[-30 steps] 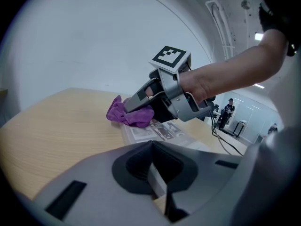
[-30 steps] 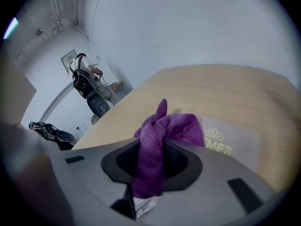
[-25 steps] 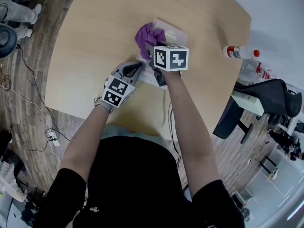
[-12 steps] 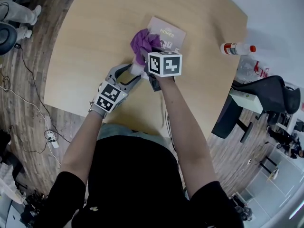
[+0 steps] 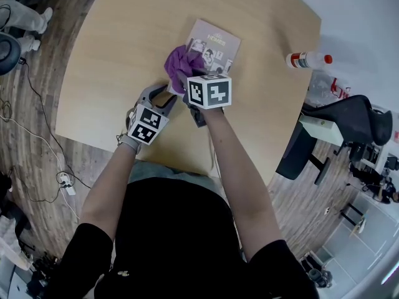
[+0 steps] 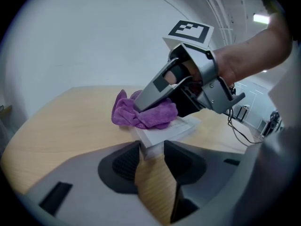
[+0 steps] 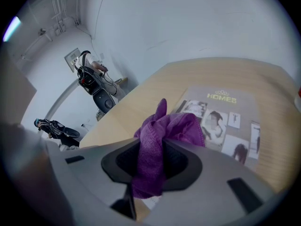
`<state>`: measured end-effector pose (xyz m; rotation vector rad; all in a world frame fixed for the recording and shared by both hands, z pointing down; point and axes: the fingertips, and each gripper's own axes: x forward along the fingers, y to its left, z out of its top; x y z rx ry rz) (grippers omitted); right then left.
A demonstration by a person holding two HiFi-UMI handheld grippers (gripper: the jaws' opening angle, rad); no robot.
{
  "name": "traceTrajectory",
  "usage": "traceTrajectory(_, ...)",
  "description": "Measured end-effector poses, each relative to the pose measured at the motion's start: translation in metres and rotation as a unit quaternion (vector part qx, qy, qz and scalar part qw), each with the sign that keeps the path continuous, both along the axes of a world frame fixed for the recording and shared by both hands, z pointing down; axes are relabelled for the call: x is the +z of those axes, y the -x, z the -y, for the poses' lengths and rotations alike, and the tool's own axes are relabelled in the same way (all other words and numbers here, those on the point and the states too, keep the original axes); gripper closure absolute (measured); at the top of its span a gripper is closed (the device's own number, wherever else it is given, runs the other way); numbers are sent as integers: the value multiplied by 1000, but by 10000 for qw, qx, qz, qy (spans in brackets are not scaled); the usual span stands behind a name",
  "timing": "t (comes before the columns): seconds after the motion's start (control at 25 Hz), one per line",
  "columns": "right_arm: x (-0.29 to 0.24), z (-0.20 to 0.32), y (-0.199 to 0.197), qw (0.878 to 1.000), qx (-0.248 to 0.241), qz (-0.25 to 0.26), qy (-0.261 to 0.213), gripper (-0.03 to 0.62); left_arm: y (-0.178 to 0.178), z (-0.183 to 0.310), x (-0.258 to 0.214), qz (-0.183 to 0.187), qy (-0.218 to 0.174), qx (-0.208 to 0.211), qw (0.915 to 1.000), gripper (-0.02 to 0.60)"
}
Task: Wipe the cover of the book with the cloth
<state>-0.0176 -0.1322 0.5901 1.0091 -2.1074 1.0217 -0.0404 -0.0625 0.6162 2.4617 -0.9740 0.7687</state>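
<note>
A grey book [image 5: 215,45] titled HOMES lies on the wooden table [image 5: 118,48]. My right gripper [image 7: 150,157] is shut on a purple cloth [image 7: 171,128], which rests bunched on the cover's near-left part [image 5: 182,61]. In the left gripper view the cloth [image 6: 141,114] sits on the book [image 6: 174,126] under the right gripper's fingers [image 6: 155,91]. My left gripper [image 6: 153,154] is at the book's near corner. Its jaws have just been closing, and the corner now fills the gap between the pads. In the head view it is beside the cloth [image 5: 166,98].
A white spray bottle [image 5: 307,60] with a red cap lies near the table's right edge. A black office chair [image 5: 349,120] stands off the table to the right. Cables [image 5: 37,104] trail over the floor at the left.
The right gripper drew the cloth back over the cover toward me, baring more of the book. The left gripper opened wide, moved in, then narrowed around the book's near corner.
</note>
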Motion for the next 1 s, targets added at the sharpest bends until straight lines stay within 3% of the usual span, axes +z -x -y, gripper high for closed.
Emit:
traceTrajectory(0.6, 0, -54, 10, 9991, -367, 51, 189, 482, -1, -3, 0, 89, -90, 131, 9998, 414)
traceTrajectory(1.0, -4, -68, -14, 9973, 360, 601, 233, 482, -1, -6, 2, 281, -165, 313, 9990, 420)
